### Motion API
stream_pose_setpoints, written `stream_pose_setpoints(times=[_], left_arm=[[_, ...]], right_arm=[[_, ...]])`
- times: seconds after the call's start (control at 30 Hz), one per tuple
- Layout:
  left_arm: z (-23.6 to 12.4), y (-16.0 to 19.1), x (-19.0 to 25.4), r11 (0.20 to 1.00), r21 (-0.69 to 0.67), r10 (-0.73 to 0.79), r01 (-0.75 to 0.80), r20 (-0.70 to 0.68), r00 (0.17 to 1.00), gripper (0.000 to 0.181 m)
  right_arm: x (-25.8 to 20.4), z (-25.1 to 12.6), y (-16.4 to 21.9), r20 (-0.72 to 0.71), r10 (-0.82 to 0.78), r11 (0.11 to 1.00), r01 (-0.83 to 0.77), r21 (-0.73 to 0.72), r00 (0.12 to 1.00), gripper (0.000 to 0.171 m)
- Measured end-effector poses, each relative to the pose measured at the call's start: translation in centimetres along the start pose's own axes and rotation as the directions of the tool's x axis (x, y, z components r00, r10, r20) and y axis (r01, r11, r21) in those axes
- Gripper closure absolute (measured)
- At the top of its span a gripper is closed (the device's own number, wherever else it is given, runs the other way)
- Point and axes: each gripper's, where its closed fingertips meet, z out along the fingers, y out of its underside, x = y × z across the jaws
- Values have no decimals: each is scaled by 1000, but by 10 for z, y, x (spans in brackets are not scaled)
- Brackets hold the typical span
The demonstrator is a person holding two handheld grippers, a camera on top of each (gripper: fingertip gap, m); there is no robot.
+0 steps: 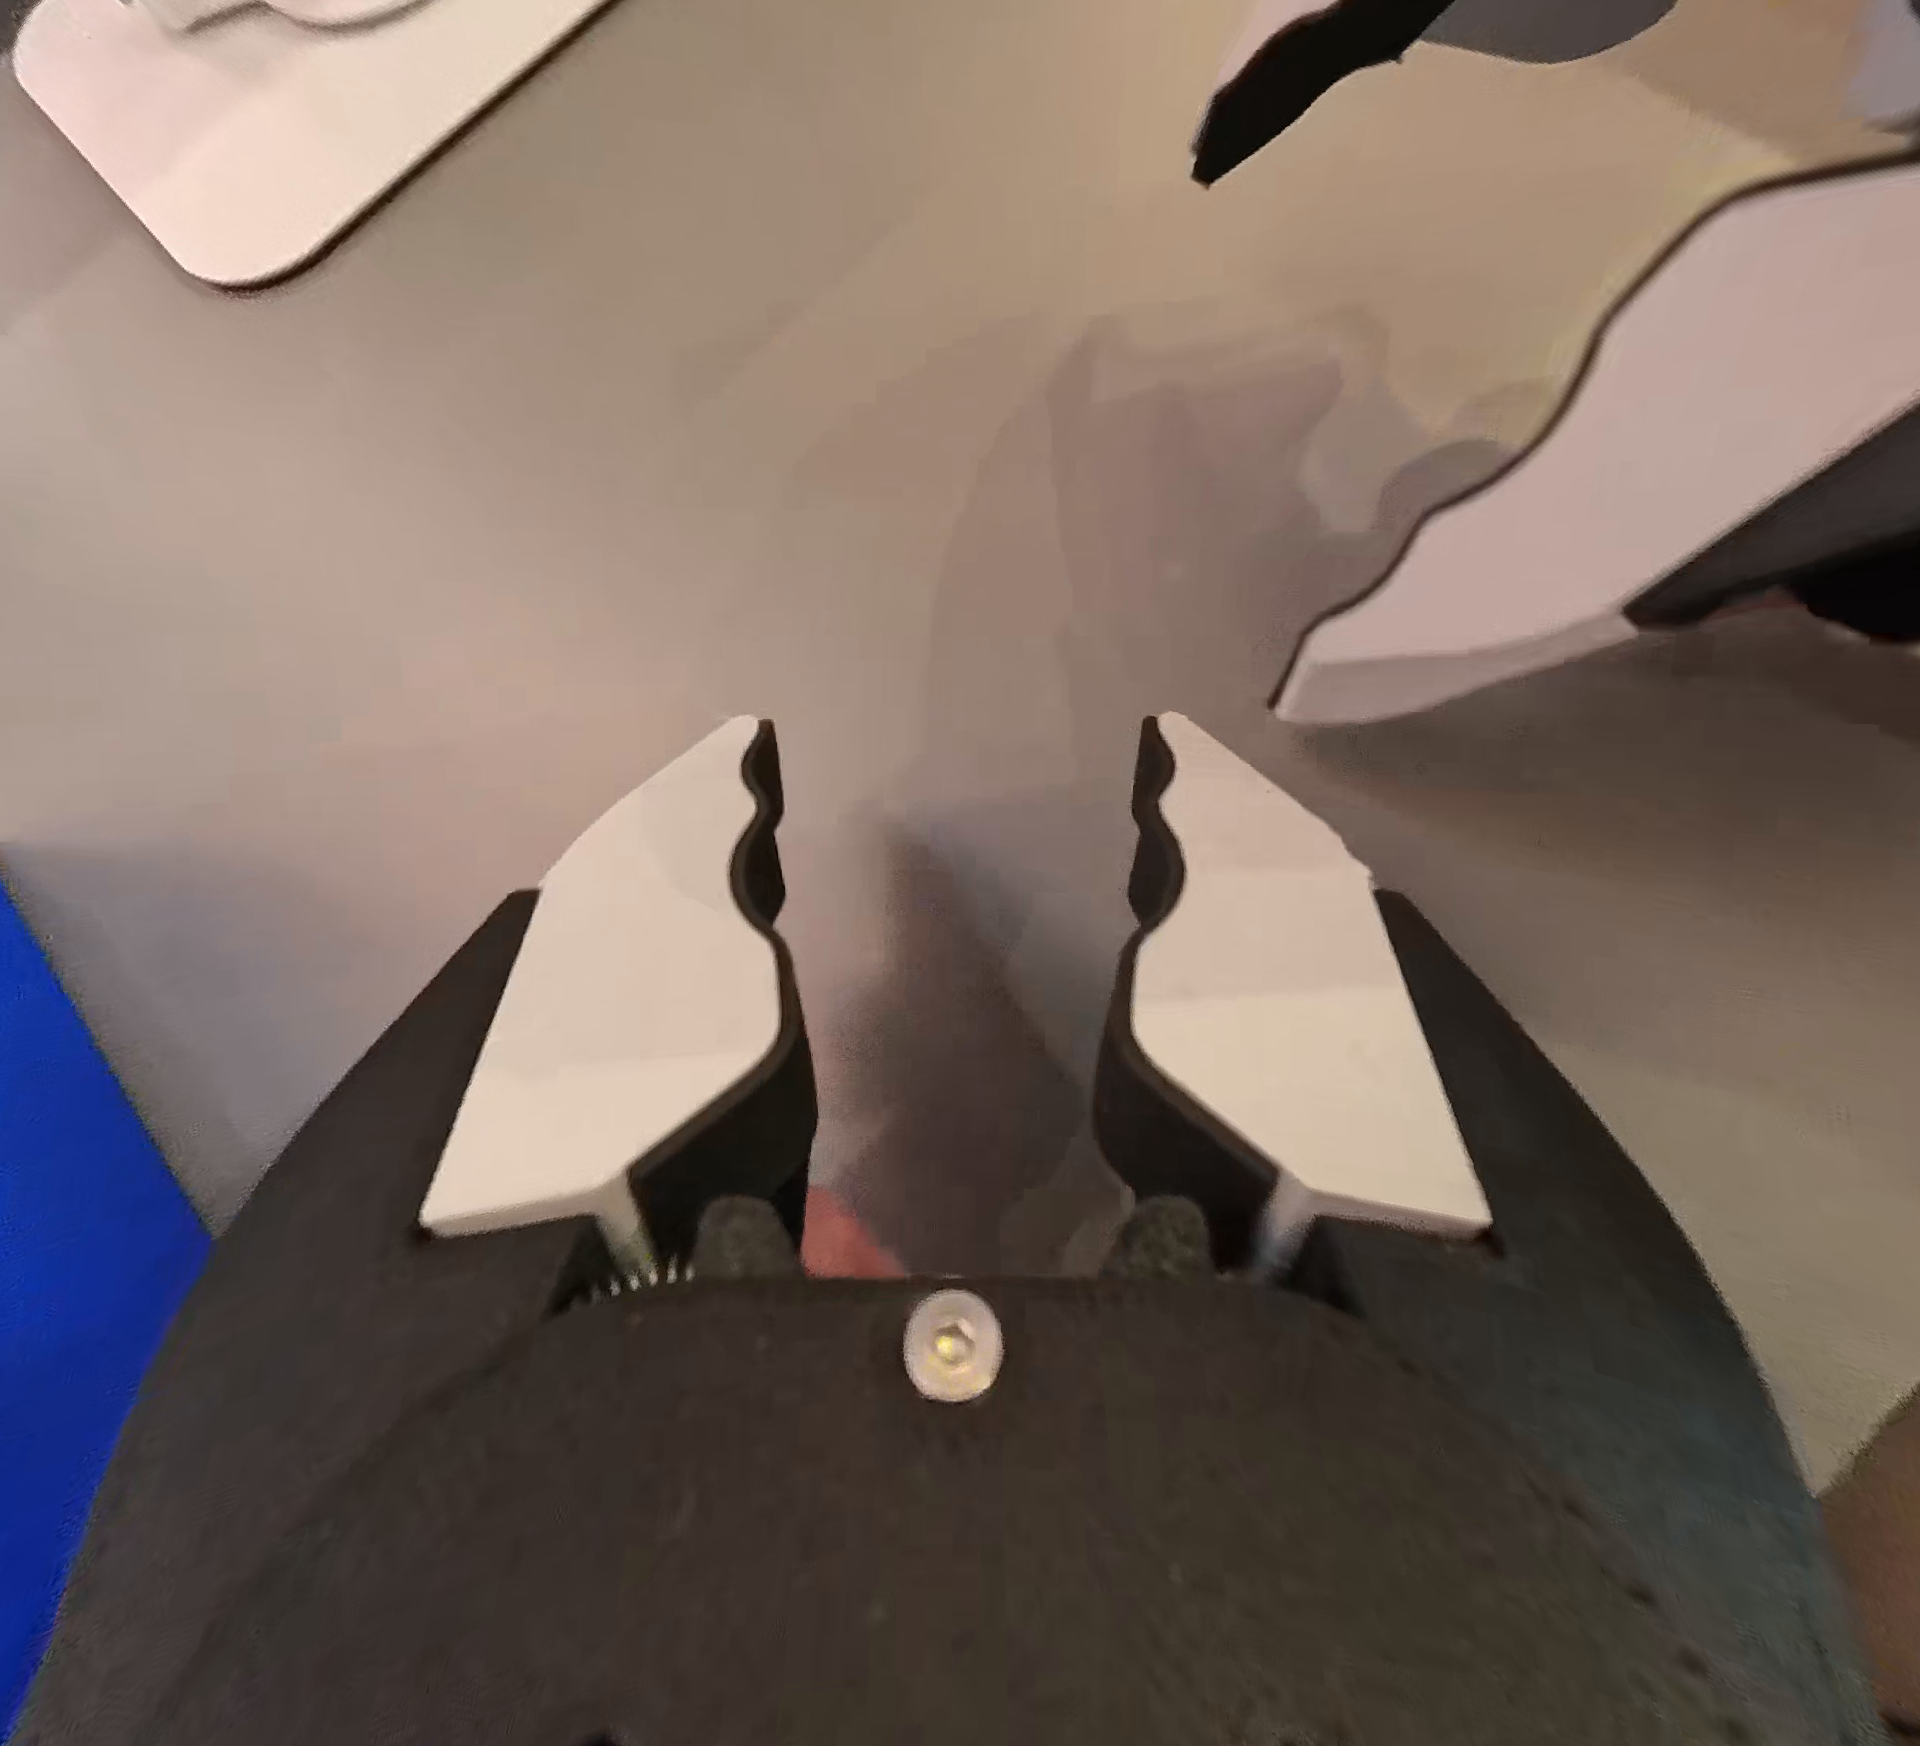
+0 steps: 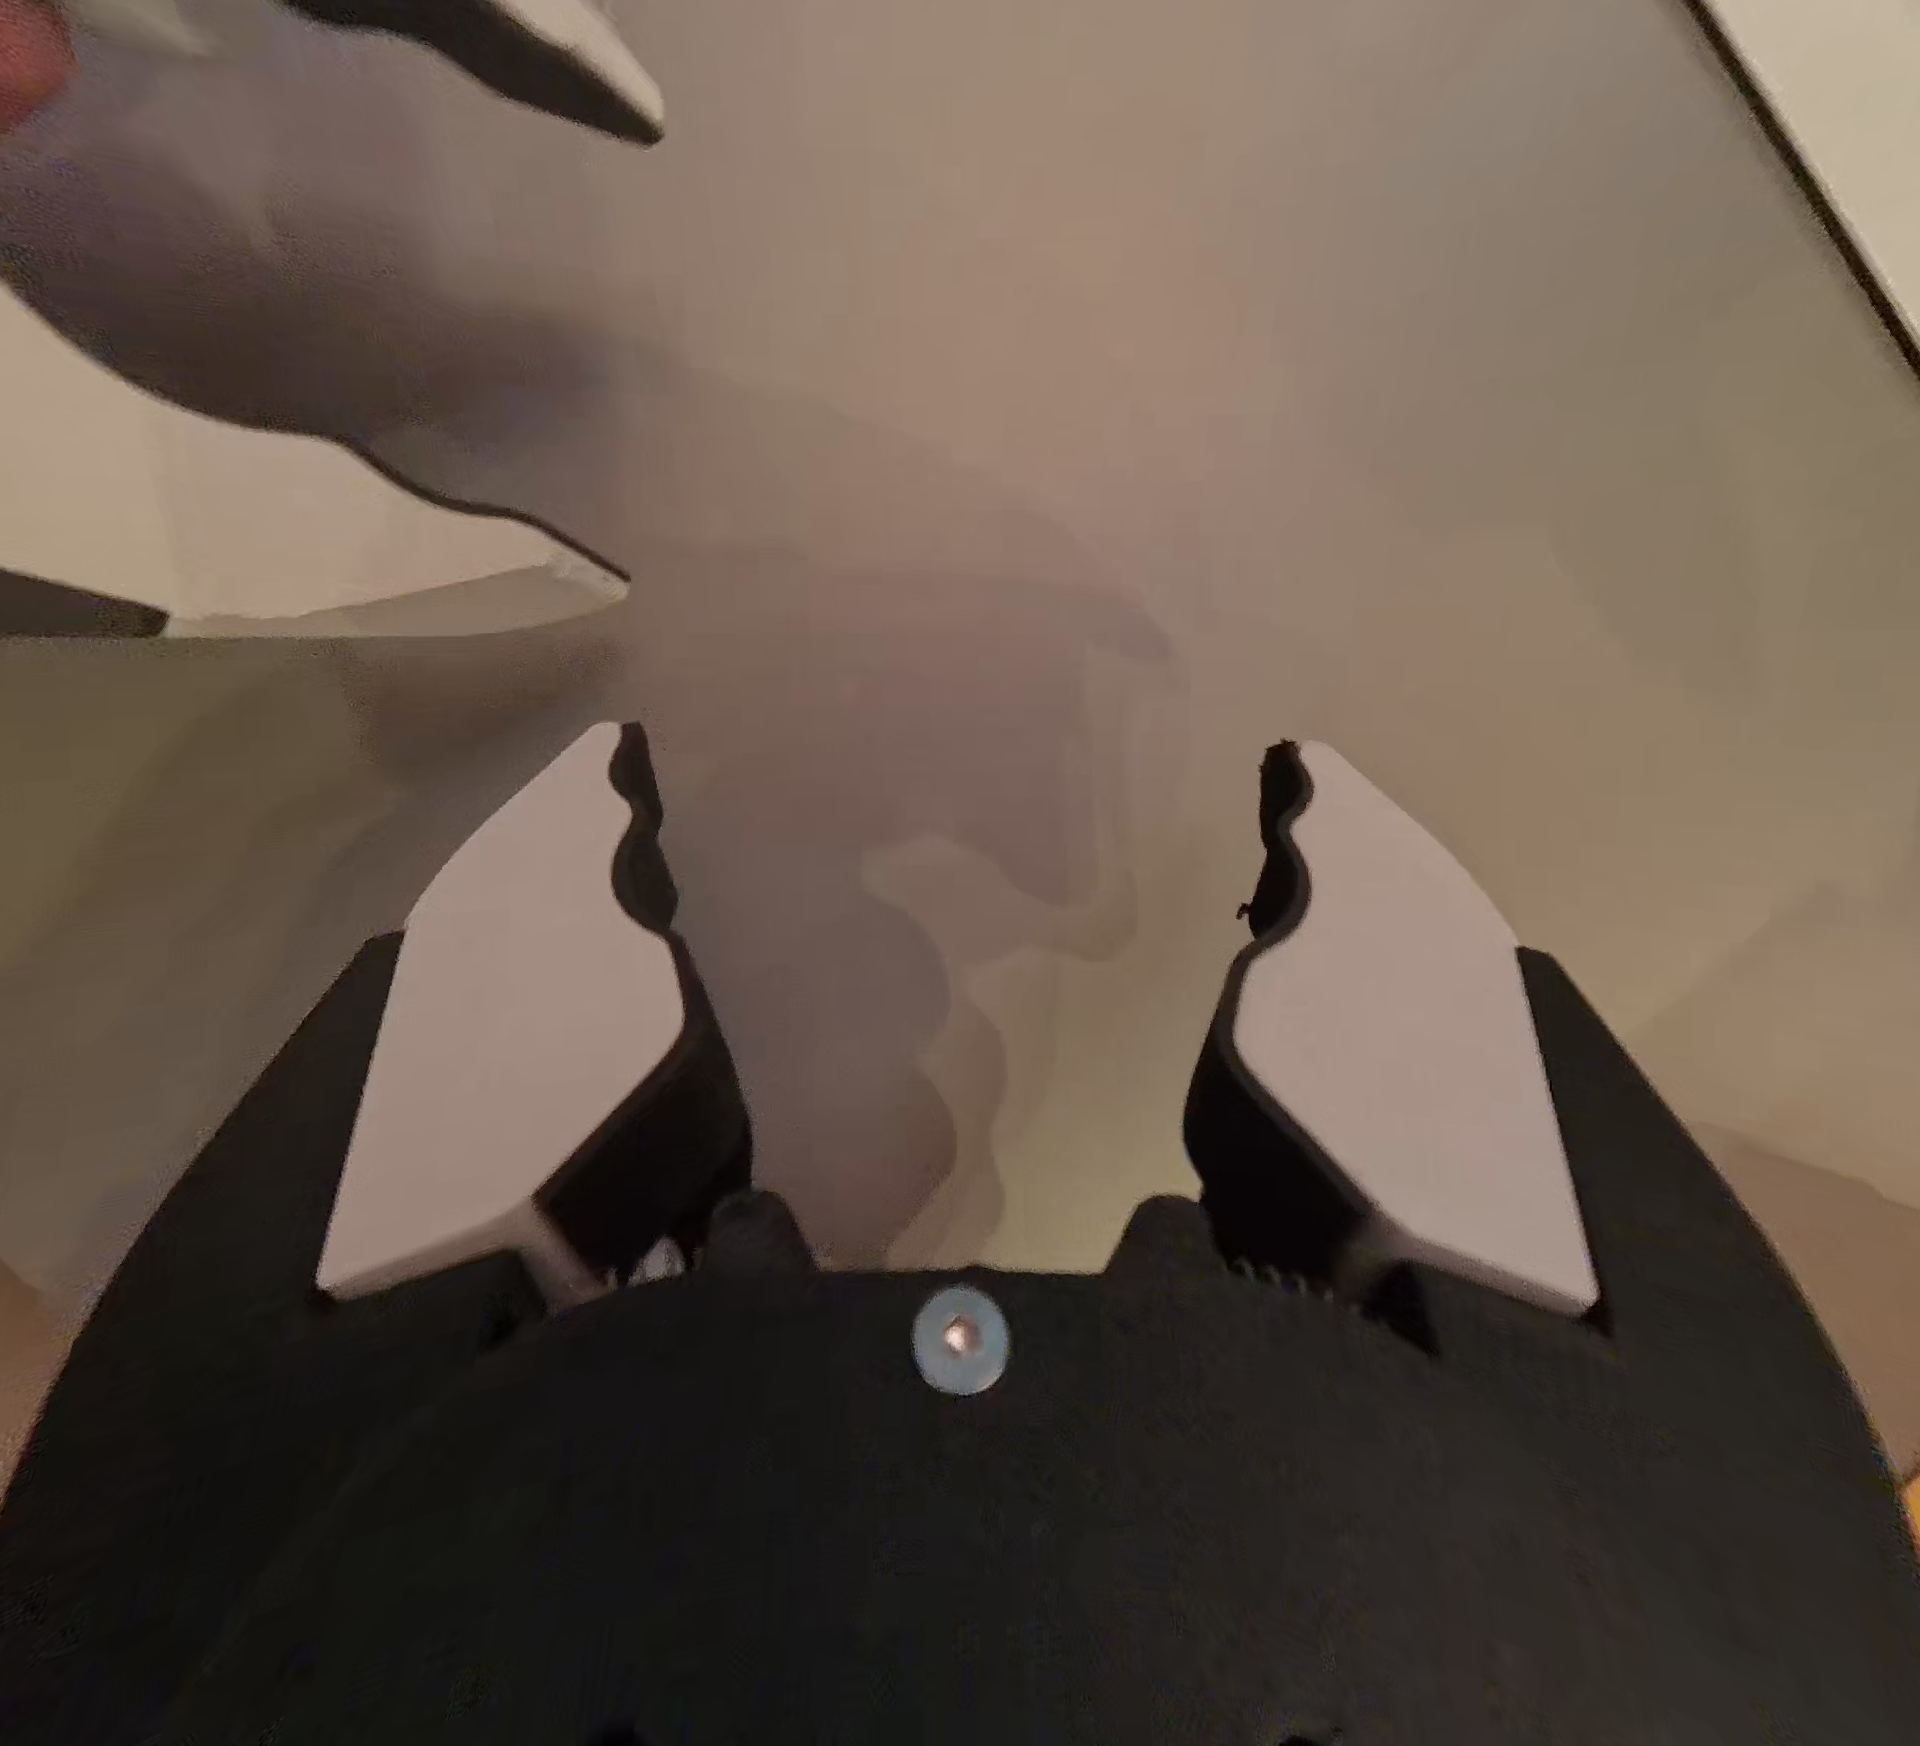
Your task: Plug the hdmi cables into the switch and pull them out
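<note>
L claw [image 1: 957, 735] & R claw [image 2: 961, 740] agape (wavy pads)

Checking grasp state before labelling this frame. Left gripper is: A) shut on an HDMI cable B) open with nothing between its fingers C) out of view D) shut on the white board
B: in the left wrist view the left gripper has its fingers apart, with only bare grey table showing in the gap and no cable anywhere in view.

My left gripper [image 1: 956, 740] hung over the table [image 1: 727, 449], my right gripper [image 1: 1247, 439] just to its right; a board [image 1: 312, 138] lay far left.
</note>
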Motion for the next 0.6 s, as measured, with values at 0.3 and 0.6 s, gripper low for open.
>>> stream_pose_setpoints(times=[0.3, 0.6], left_arm=[[14, 9, 1, 999, -46, -7, 5, -29, 1000, 103], [14, 10, 2, 999, -51, -14, 12, -46, 999, 102]], right_arm=[[-7, 8, 10, 32, -5, 1000, 4, 19, 999, 51], [-7, 11, 18, 94, 64, 998, -66, 21, 994, 42]])
